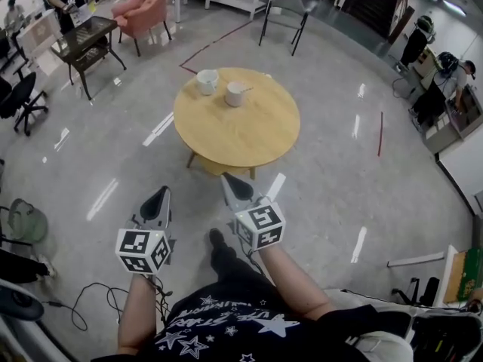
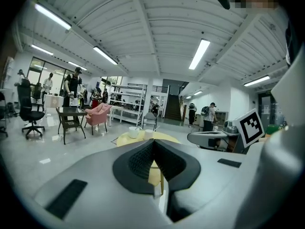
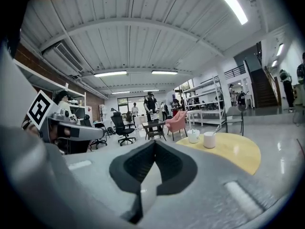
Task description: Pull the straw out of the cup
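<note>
- Round table (image 1: 243, 136) stands on the glossy floor ahead of the person.
- Two white cups stand near the table's far-left edge, just beside each other and not touching.
- Left cup (image 1: 207, 81) is nearest the edge; right cup (image 1: 235, 93) is a bit further in.
- Straw (image 1: 247, 90) stands in the right cup, leaning right over its rim; the right gripper view shows the same tilt.
- Left gripper (image 1: 159, 199): jaws pressed together, nothing between them.
- Right gripper (image 1: 233, 185): jaws pressed together, nothing held.
- Both grippers are over the floor, short of the table's near edge and well apart from the cups.
- The right gripper's tip is close to the near edge; the left is further back.
- Pink armchair (image 1: 147, 4) and dark side table (image 1: 88, 39) stand beyond the table, far left.
</note>
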Demonstrator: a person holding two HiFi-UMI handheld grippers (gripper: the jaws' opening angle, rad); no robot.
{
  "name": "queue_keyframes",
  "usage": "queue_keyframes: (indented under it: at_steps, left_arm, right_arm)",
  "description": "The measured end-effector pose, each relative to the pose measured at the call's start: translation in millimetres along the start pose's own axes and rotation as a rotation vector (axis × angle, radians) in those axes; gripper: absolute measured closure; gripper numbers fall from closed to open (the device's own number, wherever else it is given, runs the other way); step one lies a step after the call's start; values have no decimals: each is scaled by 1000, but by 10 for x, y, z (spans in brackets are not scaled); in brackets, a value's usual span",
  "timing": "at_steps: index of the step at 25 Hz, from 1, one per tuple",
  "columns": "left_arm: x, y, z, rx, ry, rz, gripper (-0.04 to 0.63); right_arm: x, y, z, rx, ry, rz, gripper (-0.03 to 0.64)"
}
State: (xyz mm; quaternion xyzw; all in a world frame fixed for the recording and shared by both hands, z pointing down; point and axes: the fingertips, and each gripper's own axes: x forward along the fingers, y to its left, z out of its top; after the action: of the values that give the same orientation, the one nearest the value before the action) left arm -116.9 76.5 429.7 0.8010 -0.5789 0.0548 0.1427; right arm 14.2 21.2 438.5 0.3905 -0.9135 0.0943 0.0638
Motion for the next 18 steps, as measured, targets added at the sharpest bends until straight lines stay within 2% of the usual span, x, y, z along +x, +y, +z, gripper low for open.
queue_keyframes:
  at_steps: [12,18]
  left_arm:
    - [1142,467,388,-40,18,0,589]
    - [1612,640,462,-68,22,15,589]
  right_arm:
    - [1048,-834,307,20,15,17,617]
    - [1455,-1221,283,39,36,35,617]
